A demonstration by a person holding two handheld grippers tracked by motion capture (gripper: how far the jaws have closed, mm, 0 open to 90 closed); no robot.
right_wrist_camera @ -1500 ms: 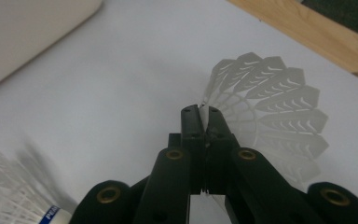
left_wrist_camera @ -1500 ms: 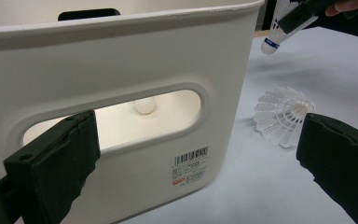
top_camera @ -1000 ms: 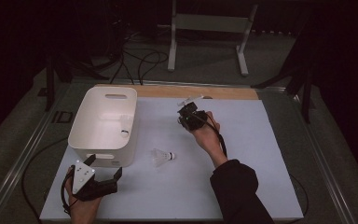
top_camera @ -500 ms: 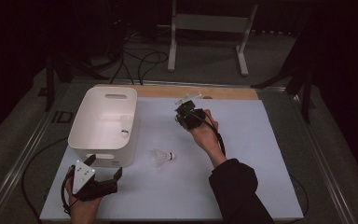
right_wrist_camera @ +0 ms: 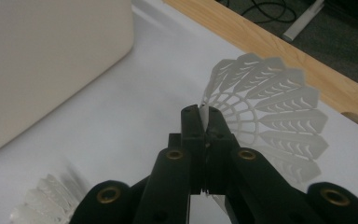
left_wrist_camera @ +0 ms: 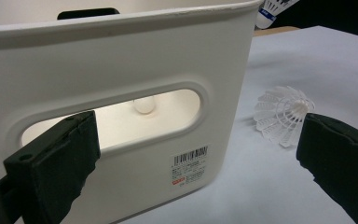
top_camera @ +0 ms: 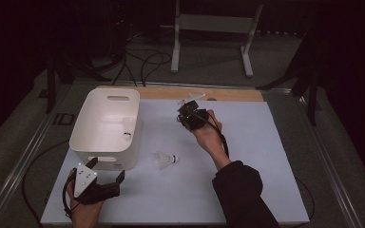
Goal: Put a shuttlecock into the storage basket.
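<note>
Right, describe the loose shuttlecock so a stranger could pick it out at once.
Start at the white bin on the white table. Just right of its near corner, the shuttlecock lies on its side on the tabletop. Unlike the one clamped in the right hand-held gripper, nothing holds it.

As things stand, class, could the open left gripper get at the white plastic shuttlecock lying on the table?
Probably yes. The left gripper is open and holds nothing, and bare white table lies between it and the white plastic shuttlecock; the white plastic bin stands off to one side.

Dim high view with dark surroundings, brighter gripper views, soft shadows, slight near-field blur
</note>
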